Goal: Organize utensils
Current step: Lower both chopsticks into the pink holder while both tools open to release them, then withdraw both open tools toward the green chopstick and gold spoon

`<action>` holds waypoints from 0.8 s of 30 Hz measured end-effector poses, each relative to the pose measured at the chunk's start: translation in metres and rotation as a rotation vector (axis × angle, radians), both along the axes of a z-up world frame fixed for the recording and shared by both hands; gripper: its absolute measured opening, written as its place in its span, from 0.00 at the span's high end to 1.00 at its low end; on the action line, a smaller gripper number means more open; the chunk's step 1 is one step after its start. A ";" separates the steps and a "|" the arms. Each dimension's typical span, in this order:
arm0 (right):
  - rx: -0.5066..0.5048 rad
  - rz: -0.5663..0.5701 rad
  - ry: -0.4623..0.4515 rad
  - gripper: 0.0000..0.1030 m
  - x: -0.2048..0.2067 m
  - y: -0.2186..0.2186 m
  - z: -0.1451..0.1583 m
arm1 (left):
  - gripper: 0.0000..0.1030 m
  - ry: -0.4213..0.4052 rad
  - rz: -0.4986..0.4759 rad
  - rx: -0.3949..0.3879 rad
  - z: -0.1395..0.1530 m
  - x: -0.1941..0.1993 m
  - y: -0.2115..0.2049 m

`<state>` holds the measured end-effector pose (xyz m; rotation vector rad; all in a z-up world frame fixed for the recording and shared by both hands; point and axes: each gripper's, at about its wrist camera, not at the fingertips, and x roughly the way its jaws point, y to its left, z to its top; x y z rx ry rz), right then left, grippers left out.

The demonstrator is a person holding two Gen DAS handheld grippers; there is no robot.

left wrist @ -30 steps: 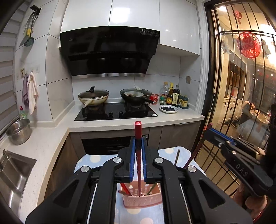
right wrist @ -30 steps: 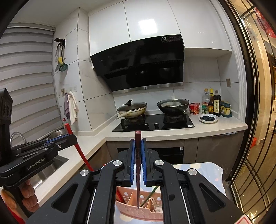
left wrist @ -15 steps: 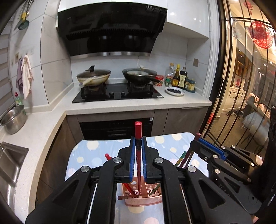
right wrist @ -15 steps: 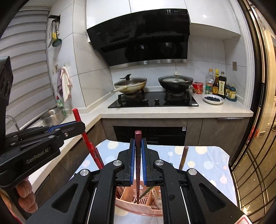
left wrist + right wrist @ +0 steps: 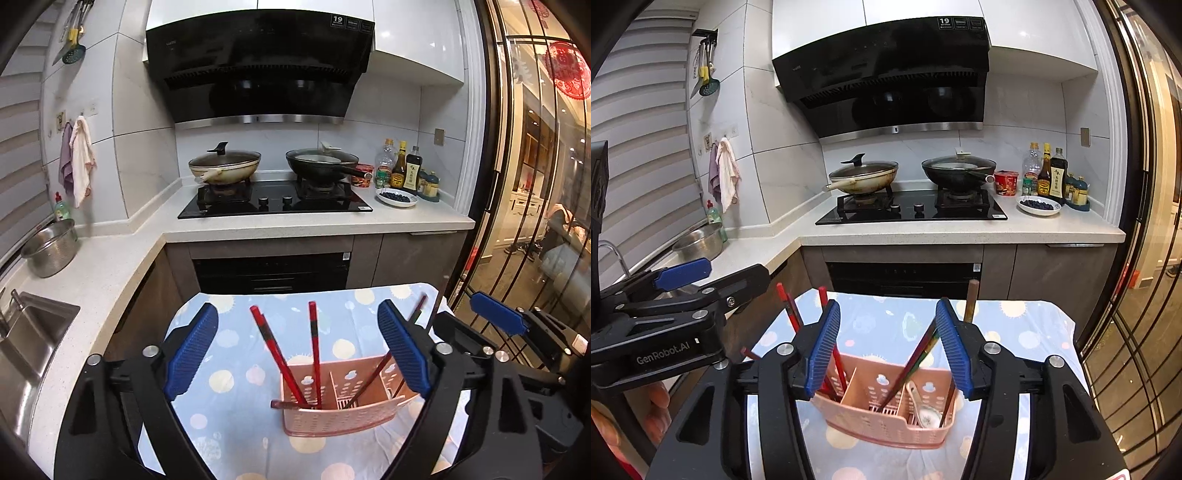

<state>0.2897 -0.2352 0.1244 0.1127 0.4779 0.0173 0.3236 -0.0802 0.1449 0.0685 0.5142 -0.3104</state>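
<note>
The pink utensil caddy (image 5: 334, 400) stood on the dotted tablecloth (image 5: 236, 347), red chopsticks (image 5: 314, 347) leaning in its left compartment. Left gripper (image 5: 297, 349) hung above the caddy, jaws opening, gripping nothing. Right gripper (image 5: 888, 349) likewise: jaws opening, empty, angled down toward the caddy.

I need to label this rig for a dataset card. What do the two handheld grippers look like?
Both the left gripper and the right gripper have black plastic bodies with silver screws and two fingers faced with ribbed blue pads. In the right wrist view the left one's side reads "GenRobot.AI" in white. No cables or sleeves show.
</note>
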 end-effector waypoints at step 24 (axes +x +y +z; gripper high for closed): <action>-0.079 -0.077 0.124 0.24 -0.138 0.009 -0.095 | 0.07 0.116 0.085 0.143 -0.111 -0.105 0.015</action>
